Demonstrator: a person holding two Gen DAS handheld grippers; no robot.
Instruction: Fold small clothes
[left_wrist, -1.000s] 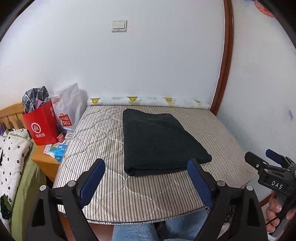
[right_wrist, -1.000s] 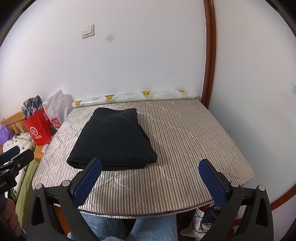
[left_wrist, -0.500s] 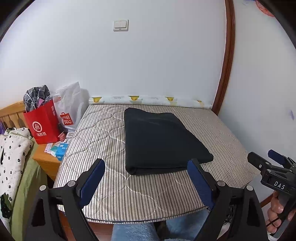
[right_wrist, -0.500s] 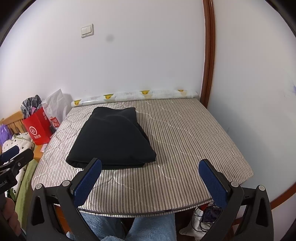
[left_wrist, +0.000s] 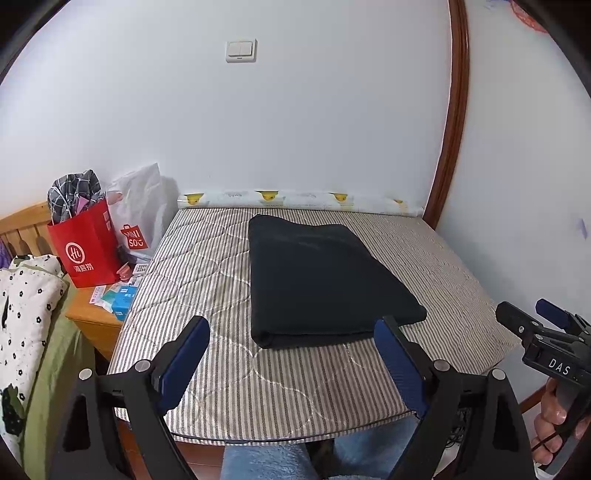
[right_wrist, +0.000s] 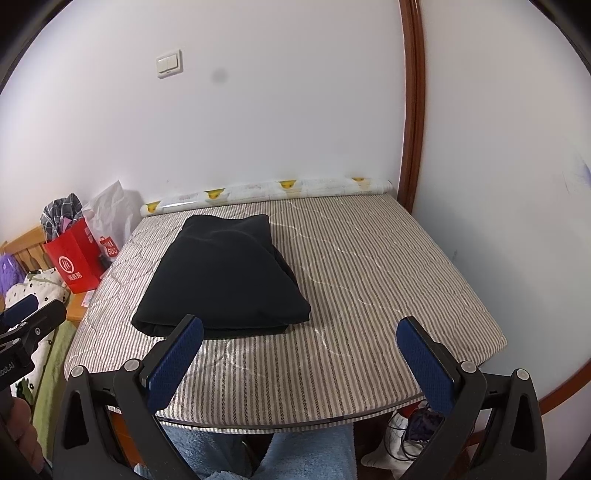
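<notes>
A black garment (left_wrist: 321, 277) (right_wrist: 225, 277) lies folded into a thick rectangle on the striped mattress (left_wrist: 207, 280) (right_wrist: 369, 266), left of its middle. My left gripper (left_wrist: 291, 343) hangs open above the mattress's near edge, short of the garment's near edge, with nothing between its blue pads. My right gripper (right_wrist: 299, 347) is also open and empty over the near edge, to the right of the garment's near corner. Each gripper shows in the other's view: the right gripper (left_wrist: 535, 321) at the far right, the left gripper (right_wrist: 29, 317) at the far left.
A rolled patterned sheet (left_wrist: 295, 197) lies along the wall at the mattress's far edge. A red paper bag (left_wrist: 86, 247) and a white plastic bag (left_wrist: 140, 218) stand on a wooden bedside table (left_wrist: 94, 317) to the left. The person's blue-clad knees (right_wrist: 295, 454) sit below the near edge.
</notes>
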